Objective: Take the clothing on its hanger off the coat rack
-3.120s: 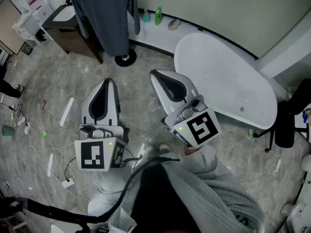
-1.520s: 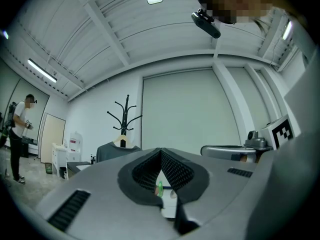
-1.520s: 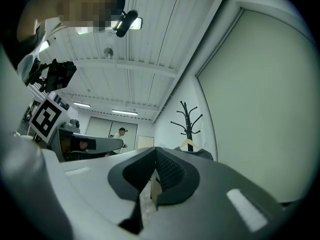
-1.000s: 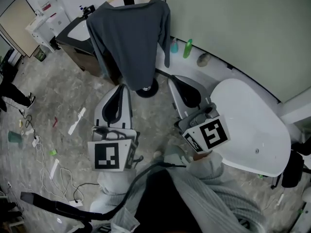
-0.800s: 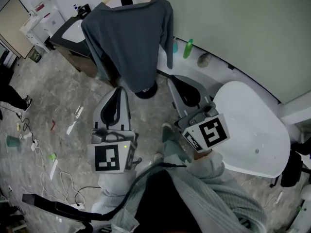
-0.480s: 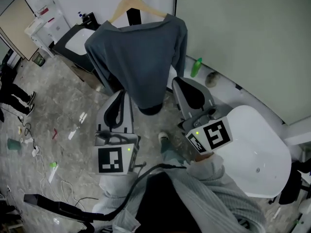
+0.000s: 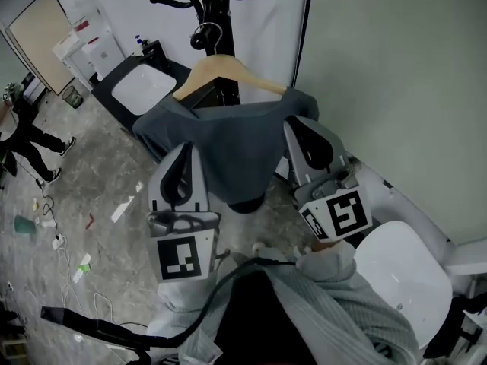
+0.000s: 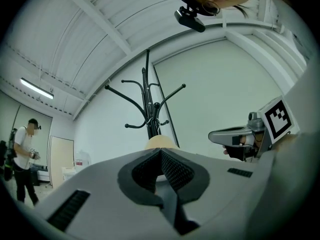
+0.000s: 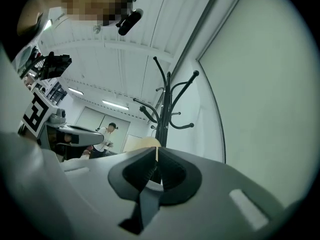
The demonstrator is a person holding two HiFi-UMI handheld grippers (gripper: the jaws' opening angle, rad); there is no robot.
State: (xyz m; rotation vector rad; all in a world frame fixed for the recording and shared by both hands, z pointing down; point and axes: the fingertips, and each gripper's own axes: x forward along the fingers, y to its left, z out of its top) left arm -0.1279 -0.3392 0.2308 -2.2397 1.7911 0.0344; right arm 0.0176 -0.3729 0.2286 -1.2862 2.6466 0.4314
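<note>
A dark grey top (image 7: 237, 141) hangs on a wooden hanger (image 7: 228, 73), whose metal hook is over an arm of the black coat rack (image 7: 219, 6). My left gripper (image 7: 185, 149) is shut and empty, its tip at the top's lower left edge. My right gripper (image 7: 298, 122), also shut and empty, points up beside the top's right shoulder. In the left gripper view the shut jaws (image 8: 161, 155) aim at the hanger (image 8: 161, 141) and rack (image 8: 148, 99). The right gripper view shows shut jaws (image 9: 156, 156) below the hanger (image 9: 143, 144) and rack (image 9: 165, 101).
A black cabinet with a white top (image 7: 141, 90) stands left of the rack. A white table (image 7: 403, 272) is at the lower right. A person (image 7: 27, 128) stands at the far left. Cables and litter (image 7: 61, 249) lie on the floor. A grey-green wall rises on the right.
The head view has tilted up, bringing the hanger's hook and the rack's arms into sight. Both grippers have come closer to the hanging top and stay shut.
</note>
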